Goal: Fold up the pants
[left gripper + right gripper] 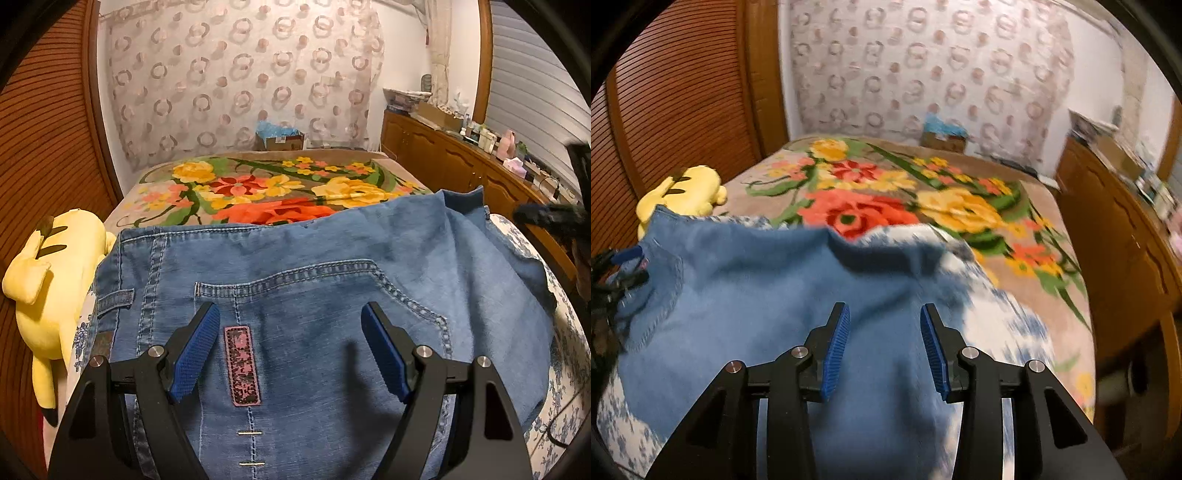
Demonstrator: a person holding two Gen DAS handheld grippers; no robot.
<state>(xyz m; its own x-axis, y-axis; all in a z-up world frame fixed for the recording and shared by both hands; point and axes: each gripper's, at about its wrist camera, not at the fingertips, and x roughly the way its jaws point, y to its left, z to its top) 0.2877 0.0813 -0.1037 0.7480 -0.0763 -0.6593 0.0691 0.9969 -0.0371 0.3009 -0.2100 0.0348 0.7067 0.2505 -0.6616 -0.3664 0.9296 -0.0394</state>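
Note:
Blue denim pants (pixel 314 258) lie spread over the near end of the bed, back side up, showing a stitched back pocket (pixel 332 295) and a pink label patch (pixel 242 365). My left gripper (pixel 290 308) hovers over the pocket area, jaws wide apart and nothing between the blue pads. In the right wrist view the pants (pixel 757 288) show a plain folded-over part with a rumpled far edge. My right gripper (pixel 883 307) stands over it, jaws partly apart, pads gripping no cloth. The picture there is motion-blurred. The left gripper (pixel 624 266) shows at that view's left edge.
A yellow plush toy (pixel 48 266) lies at the bed's left side by a ribbed wooden door (pixel 44 147). Beyond the pants spreads a floral blanket (pixel 258 188), with a blue-and-white sheet (pixel 569 369) underneath. A cluttered wooden sideboard (pixel 443 158) runs along the right; a cardboard box (pixel 280 140) sits at the far wall.

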